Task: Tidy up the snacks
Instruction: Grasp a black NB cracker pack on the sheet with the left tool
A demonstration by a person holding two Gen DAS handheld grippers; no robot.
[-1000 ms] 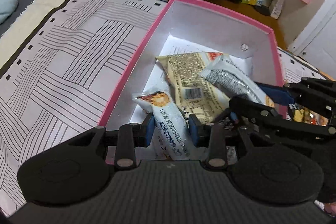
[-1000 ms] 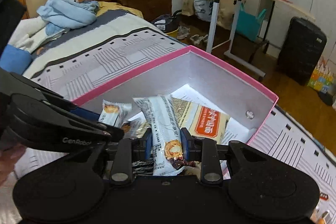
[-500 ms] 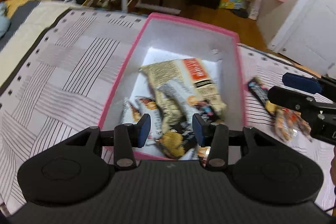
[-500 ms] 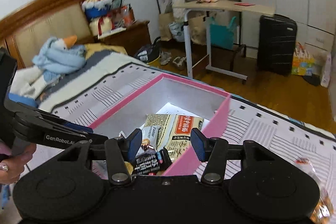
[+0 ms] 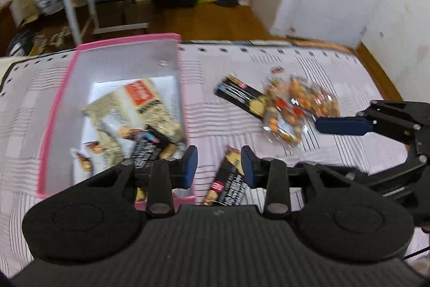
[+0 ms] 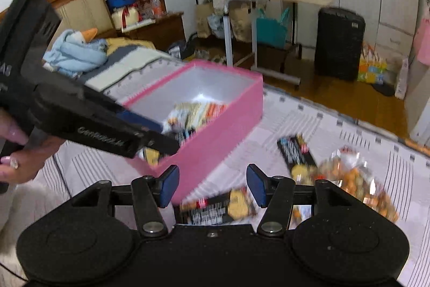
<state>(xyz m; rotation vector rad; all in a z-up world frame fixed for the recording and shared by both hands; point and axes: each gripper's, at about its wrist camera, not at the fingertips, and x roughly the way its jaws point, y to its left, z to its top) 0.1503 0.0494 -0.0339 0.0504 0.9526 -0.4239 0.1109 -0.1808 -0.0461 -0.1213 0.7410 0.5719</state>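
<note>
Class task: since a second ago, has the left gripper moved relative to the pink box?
Yes. The left gripper has pulled back and rightward out of the pink box, now open.

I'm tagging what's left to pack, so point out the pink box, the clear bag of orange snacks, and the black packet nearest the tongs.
pink box [image 6: 215,141]: right wrist view, outer side wall.
clear bag of orange snacks [image 5: 298,105]: left wrist view, bag's middle.
black packet [image 5: 231,184]: left wrist view, wrapper's centre.
</note>
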